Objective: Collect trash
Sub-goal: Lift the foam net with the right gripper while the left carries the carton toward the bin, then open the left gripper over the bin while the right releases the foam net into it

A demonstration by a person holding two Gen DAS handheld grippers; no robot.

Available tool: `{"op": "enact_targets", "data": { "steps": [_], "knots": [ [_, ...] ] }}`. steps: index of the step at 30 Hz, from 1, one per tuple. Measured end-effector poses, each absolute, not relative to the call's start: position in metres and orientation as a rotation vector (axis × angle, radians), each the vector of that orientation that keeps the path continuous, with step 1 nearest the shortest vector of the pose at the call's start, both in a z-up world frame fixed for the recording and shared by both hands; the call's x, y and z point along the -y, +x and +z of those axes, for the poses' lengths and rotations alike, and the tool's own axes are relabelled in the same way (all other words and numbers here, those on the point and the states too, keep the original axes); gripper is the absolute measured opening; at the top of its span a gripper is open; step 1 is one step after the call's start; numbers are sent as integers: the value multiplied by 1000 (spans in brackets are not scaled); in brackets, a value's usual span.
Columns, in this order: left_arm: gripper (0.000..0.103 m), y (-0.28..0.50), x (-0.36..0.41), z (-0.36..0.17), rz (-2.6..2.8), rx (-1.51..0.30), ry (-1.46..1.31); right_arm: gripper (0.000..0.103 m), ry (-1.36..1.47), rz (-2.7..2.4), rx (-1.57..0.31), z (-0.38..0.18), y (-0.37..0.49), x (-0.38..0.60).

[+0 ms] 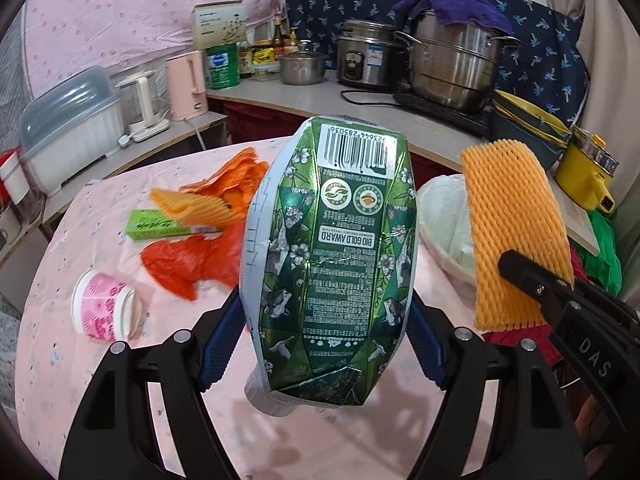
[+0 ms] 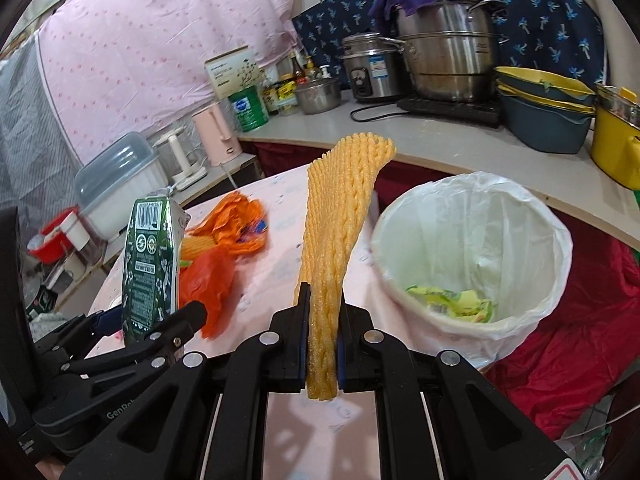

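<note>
Clamped in the left gripper [image 1: 326, 344], a green carton [image 1: 332, 256] stands upright; the right gripper [image 2: 323, 344] pinches yellow foam netting [image 2: 340, 216] beside the lined bin [image 2: 520, 216], apparently holding wrappers.

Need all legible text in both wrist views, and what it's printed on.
"BIO GOLD AWARD", upside down: green carton held in the left gripper.
"923644 285036", barcode digits: same carton, leading digit unclear.
"DAS": right gripper body.
"GenRo", cut off: left gripper body, right wrist view.
Carton fine print, green box, countertop tins and jars: too small or blurred.
</note>
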State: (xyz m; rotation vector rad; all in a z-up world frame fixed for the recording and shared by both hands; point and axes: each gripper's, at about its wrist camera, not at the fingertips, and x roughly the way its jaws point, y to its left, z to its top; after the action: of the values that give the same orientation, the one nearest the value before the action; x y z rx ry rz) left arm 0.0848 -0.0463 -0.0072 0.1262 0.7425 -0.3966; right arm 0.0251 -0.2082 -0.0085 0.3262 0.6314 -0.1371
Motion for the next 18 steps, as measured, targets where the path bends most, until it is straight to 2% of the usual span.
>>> {"op": "enact_targets", "data": {
  "steps": [18],
  "knots": [
    [72, 107, 197, -13, -624, -747, 240, 9, 393, -353, -574, -7, 12, 337]
  ]
}}
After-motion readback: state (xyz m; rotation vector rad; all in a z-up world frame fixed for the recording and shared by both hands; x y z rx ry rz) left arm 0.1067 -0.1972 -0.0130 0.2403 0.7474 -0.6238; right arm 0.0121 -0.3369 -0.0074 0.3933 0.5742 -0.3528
